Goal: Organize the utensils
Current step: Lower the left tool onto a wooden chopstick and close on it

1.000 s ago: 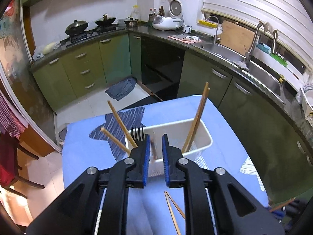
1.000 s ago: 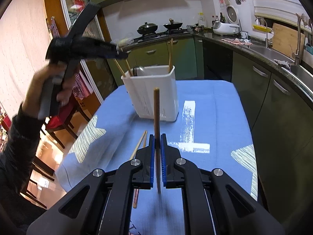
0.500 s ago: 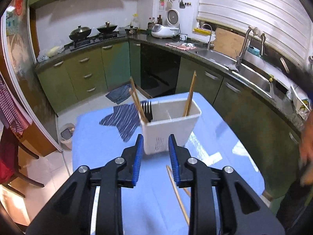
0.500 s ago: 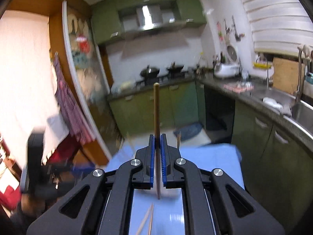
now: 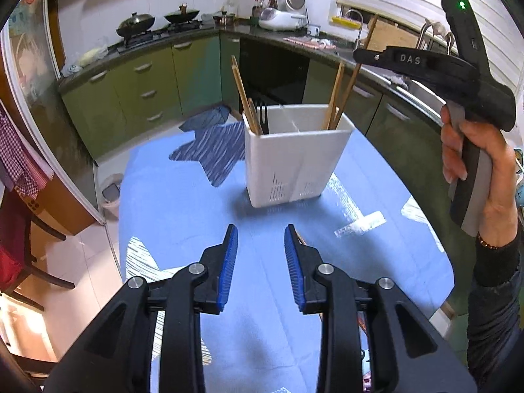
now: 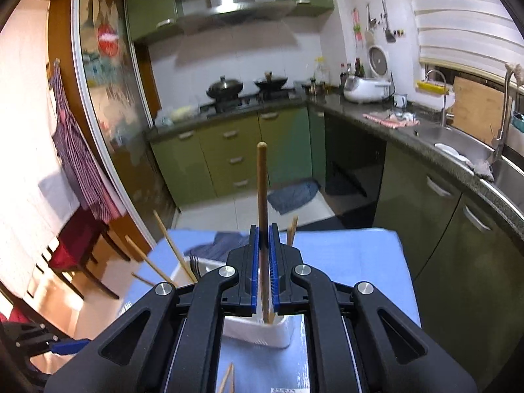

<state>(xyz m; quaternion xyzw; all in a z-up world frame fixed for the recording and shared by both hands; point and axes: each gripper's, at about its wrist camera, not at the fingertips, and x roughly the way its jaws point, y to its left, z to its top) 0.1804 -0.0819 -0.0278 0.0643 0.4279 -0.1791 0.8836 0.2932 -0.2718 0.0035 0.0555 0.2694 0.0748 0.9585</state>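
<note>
A white utensil holder [image 5: 296, 154] stands on the blue table [image 5: 183, 203]. It holds several wooden chopsticks and a black fork [image 5: 262, 114]. My left gripper [image 5: 258, 255] is open and empty, low over the table in front of the holder. My right gripper [image 6: 263, 239] is shut on a wooden chopstick [image 6: 262, 190], held upright above the holder [image 6: 258, 330], its lower end inside the right compartment. In the left wrist view the right gripper [image 5: 360, 55] hangs above the holder with that chopstick [image 5: 355, 65]. Loose chopsticks [image 6: 227, 378] lie on the table.
Green kitchen cabinets [image 5: 137, 91] and a dark counter with woks, a rice cooker [image 5: 278, 19] and a sink [image 6: 504, 177] run behind and to the right. A blue rag [image 6: 291, 195] lies on the floor. Chairs [image 5: 19, 245] stand at the left.
My right gripper has carried the chopstick up over the holder and lowered its tip inside. My left gripper has drawn back from the holder and opened wider.
</note>
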